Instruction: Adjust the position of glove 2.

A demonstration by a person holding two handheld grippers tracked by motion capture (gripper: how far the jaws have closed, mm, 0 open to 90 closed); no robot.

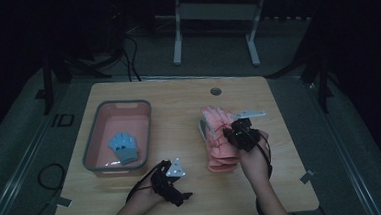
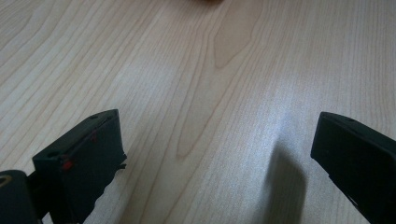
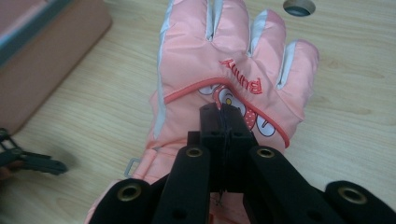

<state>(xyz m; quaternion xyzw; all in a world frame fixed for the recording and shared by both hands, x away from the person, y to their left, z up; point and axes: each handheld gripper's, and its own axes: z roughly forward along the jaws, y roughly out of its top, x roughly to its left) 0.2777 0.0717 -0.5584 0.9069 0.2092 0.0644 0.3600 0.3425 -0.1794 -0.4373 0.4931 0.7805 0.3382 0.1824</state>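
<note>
The right hand (image 1: 254, 163) reaches up from six o'clock, its right gripper (image 1: 233, 130) laid over the pink glove (image 1: 215, 136) at the table's three o'clock side; the jaws are pressed together over the back of the glove, though whether they pinch any fabric I cannot tell. Red stitching on the glove reads "BUNNY" above a cartoon patch. The left gripper (image 1: 170, 176) rests near six o'clock, jaws spread wide over bare wooden table (image 1: 178, 108), holding nothing. A pink bin (image 1: 92, 138) at nine o'clock holds a blue glove (image 1: 123, 146). Open wood lies between bin and pink glove.
</note>
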